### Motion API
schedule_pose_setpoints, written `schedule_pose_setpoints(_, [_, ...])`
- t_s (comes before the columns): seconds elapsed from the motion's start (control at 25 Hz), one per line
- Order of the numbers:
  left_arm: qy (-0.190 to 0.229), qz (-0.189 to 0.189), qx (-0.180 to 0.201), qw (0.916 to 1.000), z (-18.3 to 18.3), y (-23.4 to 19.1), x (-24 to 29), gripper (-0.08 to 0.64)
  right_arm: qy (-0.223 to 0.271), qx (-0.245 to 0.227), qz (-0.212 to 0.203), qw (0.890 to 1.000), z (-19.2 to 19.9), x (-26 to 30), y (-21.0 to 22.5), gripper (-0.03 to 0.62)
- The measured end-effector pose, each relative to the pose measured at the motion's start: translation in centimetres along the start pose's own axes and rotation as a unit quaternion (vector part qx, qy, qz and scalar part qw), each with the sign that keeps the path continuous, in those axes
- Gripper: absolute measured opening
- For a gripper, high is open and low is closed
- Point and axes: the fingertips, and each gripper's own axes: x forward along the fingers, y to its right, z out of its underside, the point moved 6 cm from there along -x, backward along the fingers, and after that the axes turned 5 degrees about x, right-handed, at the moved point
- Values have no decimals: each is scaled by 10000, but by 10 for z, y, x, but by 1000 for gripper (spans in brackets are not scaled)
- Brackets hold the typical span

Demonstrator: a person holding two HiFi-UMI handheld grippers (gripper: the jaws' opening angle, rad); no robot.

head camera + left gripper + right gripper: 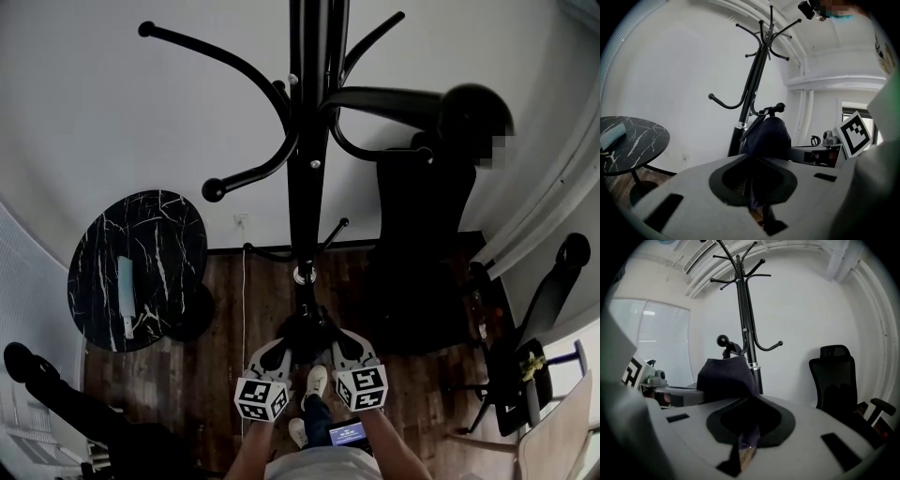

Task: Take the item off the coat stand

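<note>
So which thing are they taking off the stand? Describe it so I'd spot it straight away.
Find the tall black coat stand against the white wall. Low on its pole, by a knobbed hook, is a dark blue cloth item, pinched by the left gripper and right gripper. It is the only soft thing there; the other hooks are bare.

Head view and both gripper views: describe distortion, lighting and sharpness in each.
Head view: fisheye bows the walls, coat stand steeply foreshortened, floor dim. Left gripper view: black vignette ring, foreground blurred, dark item nearly featureless. Right gripper view: same vignette, window blinds brightest, chair underexposed.
</note>
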Motion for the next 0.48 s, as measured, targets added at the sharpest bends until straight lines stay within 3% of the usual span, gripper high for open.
schedule_pose_setpoints(0.48, [-58,-92,36,9999,4,-18,23,32,-75,-191,30,9998,0,28,9,31])
